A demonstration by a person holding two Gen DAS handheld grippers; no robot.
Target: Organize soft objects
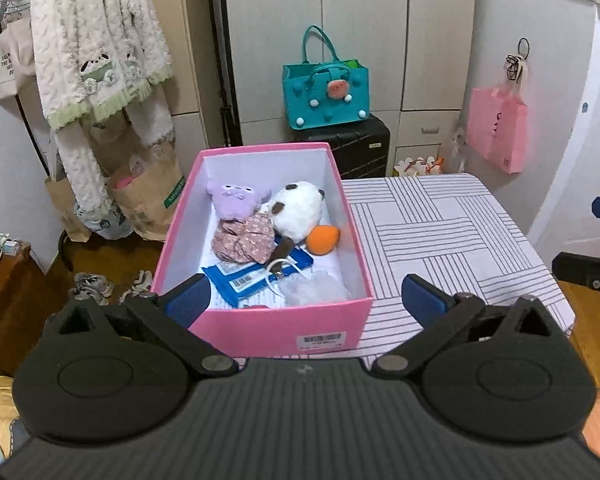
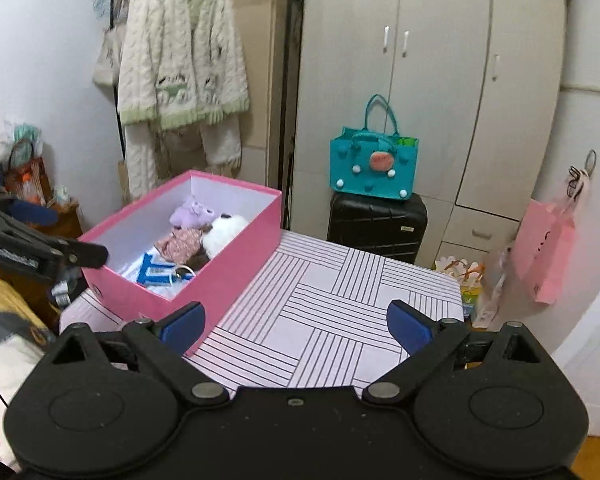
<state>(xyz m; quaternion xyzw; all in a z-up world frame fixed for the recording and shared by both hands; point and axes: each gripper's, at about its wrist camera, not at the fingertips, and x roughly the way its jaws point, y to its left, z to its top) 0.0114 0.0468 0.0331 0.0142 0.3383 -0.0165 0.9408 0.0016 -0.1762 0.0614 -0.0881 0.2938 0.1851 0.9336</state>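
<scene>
Left wrist view: your left gripper (image 1: 314,298) is hovering over the near end of the pink box (image 1: 280,328), its tongs spread wide and holding nothing. The box is sitting on the left part of the striped table (image 1: 452,240). Inside it are lying the soft things: a purple plush (image 1: 236,198) at the far end, a white panda plush (image 1: 296,208) beside it, a floral cloth (image 1: 246,240), an orange ball (image 1: 323,240), a clear plastic bag (image 1: 314,288), and a blue packet (image 1: 252,276) underneath.

Right wrist view: your right gripper (image 2: 296,326) is hanging over the bare tabletop, tongs likewise spread and empty, with its left finger (image 2: 182,326) just beside the box's near corner. No soft thing is showing on the table outside the box.

Risk, as judged: the box is standing close to the table's left edge. A sideways nudge from either gripper could be shifting it off. The panda's loop and the cord near the packet could be snagging a finger on withdrawal.
</scene>
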